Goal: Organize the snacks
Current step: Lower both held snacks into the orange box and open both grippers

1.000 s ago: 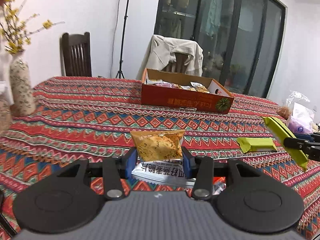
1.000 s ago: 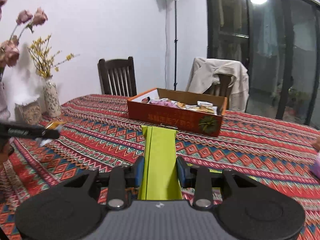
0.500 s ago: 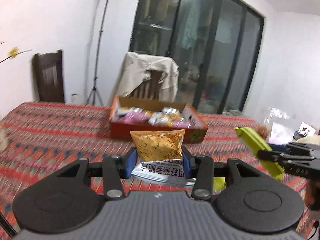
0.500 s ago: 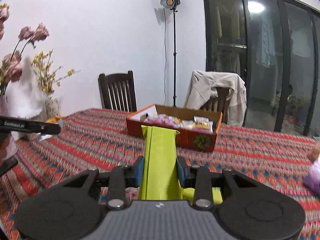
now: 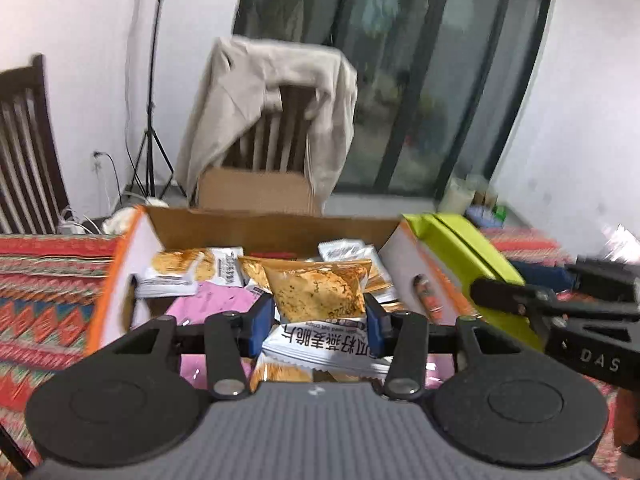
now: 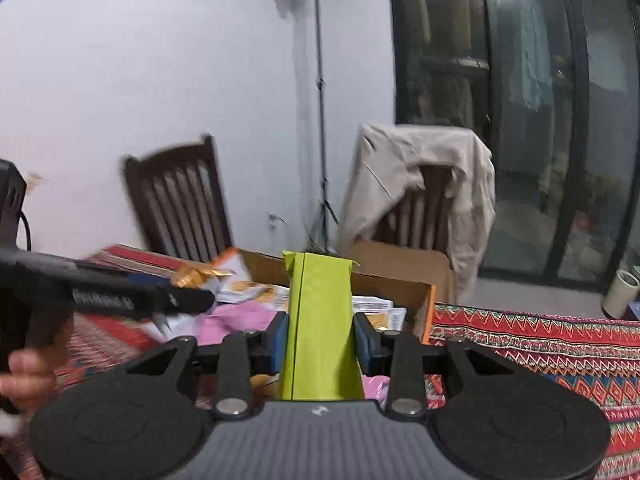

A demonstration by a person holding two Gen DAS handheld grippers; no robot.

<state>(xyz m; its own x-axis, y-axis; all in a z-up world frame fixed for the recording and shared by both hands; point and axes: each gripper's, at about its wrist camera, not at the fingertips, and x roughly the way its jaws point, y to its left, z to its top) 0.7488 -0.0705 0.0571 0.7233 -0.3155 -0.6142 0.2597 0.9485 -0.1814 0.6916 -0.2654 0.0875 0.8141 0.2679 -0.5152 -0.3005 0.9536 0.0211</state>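
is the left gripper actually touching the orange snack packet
Touching. The left wrist view shows the left gripper with both blue pads pressed against the sides of the orange snack packet, holding it above the cardboard box.

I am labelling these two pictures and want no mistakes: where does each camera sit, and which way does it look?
Left wrist view: sits on the left claw, looks forward and down into the snack box; the claw is shut on an orange snack packet; the right claw enters from the right.
Right wrist view: sits on the right claw, faces the same box; it is shut on a green packet; the left claw and a hand show at left.
Shared: box, both packets, draped chair.
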